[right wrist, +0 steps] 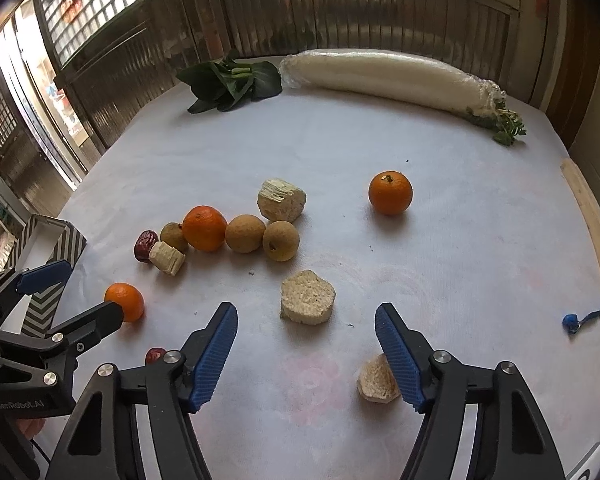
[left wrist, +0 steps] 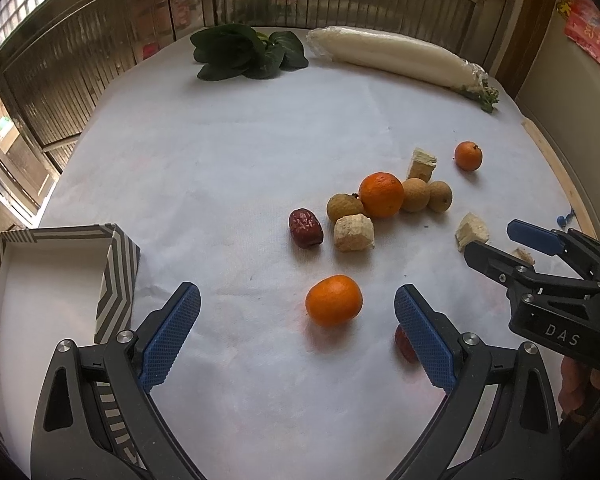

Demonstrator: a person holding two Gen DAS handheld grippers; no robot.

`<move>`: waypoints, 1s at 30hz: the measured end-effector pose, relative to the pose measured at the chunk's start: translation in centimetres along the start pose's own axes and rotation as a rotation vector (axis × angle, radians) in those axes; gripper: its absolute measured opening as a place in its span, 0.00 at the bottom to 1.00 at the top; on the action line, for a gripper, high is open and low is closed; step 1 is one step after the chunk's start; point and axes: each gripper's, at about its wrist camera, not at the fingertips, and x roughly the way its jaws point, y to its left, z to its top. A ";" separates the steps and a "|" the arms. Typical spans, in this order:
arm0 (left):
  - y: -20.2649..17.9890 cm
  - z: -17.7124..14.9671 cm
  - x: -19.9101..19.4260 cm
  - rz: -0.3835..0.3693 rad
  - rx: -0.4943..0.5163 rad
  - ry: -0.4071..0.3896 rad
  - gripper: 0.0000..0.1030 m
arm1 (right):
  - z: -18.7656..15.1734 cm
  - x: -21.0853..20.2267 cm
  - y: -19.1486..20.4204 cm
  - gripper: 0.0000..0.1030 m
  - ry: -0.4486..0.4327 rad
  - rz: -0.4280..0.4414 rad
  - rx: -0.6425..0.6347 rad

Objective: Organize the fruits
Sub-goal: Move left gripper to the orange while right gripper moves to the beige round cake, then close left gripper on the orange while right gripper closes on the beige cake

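Fruit lies scattered on a white cloth. A small orange (left wrist: 333,300) sits just ahead of my open, empty left gripper (left wrist: 296,322), between its fingers' line. A red date (left wrist: 305,227), a larger orange (left wrist: 381,194), three longans (left wrist: 415,194) and pale cut chunks (left wrist: 353,233) cluster mid-table. Another orange (right wrist: 390,193) sits apart at the right. My right gripper (right wrist: 306,330) is open and empty, with a pale chunk (right wrist: 307,297) just ahead of it and another (right wrist: 376,379) by its right finger. A second date (right wrist: 155,355) lies near the left gripper.
A striped open box (left wrist: 116,276) with a white inside stands at the left near my left gripper. Leafy greens (left wrist: 247,52) and a long wrapped white radish (left wrist: 396,58) lie at the far edge. A wooden strip (right wrist: 596,240) and a blue-tipped cord (right wrist: 571,322) mark the right edge.
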 end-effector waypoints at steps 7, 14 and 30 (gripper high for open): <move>-0.1 0.0 0.2 0.011 0.005 0.009 0.96 | 0.0 0.2 -0.1 0.67 0.007 -0.002 0.004; -0.3 0.0 0.7 0.024 0.006 0.025 0.93 | 0.0 0.7 -0.2 0.67 0.019 -0.002 0.007; -0.5 -0.3 1.5 -0.001 0.019 0.063 0.59 | 0.1 2.0 -0.1 0.35 0.042 -0.023 -0.043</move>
